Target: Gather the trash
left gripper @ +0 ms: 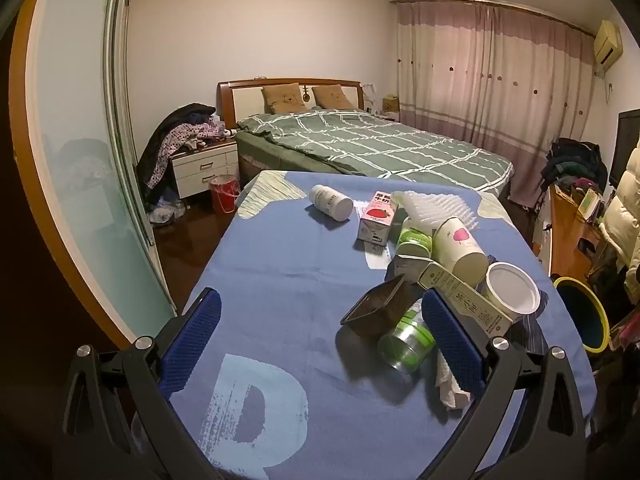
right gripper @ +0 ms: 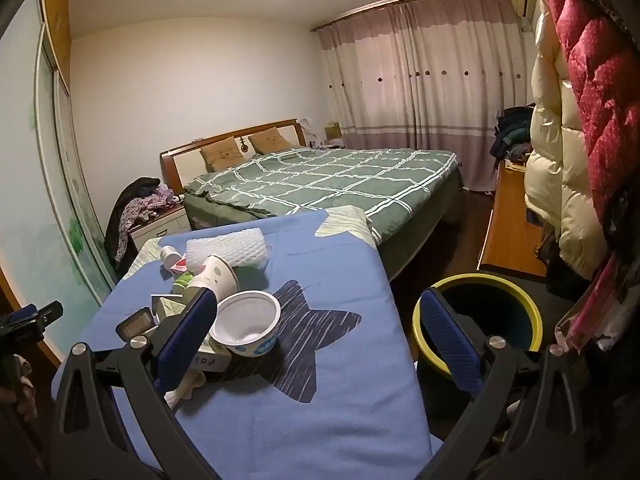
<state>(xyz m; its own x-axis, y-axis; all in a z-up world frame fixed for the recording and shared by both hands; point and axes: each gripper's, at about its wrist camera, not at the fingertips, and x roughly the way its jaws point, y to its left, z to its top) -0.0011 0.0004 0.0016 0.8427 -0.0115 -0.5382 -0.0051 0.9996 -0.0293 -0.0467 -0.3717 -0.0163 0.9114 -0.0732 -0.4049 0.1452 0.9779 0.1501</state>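
Trash lies in a heap on a blue-covered table (left gripper: 280, 264): a white pill bottle (left gripper: 331, 202), a strawberry milk carton (left gripper: 376, 218), white foam netting (left gripper: 434, 206), a paper cup on its side (left gripper: 460, 250), a white yogurt tub (left gripper: 512, 288), a tea box (left gripper: 464, 300), a black plastic tray (left gripper: 380, 310) and a clear jar with green bands (left gripper: 406, 342). My left gripper (left gripper: 320, 344) is open above the table, left of the heap. My right gripper (right gripper: 320, 344) is open over the table's right edge, with the yogurt tub (right gripper: 248, 328) by its left finger. A yellow-rimmed bin (right gripper: 480, 320) stands beside the table.
A bed (left gripper: 360, 144) with a green checked cover lies beyond the table. A nightstand (left gripper: 204, 168) piled with clothes and a red bucket (left gripper: 223, 194) stand at the left. A wooden desk (right gripper: 508, 216) and hanging jackets (right gripper: 560, 160) are at the right.
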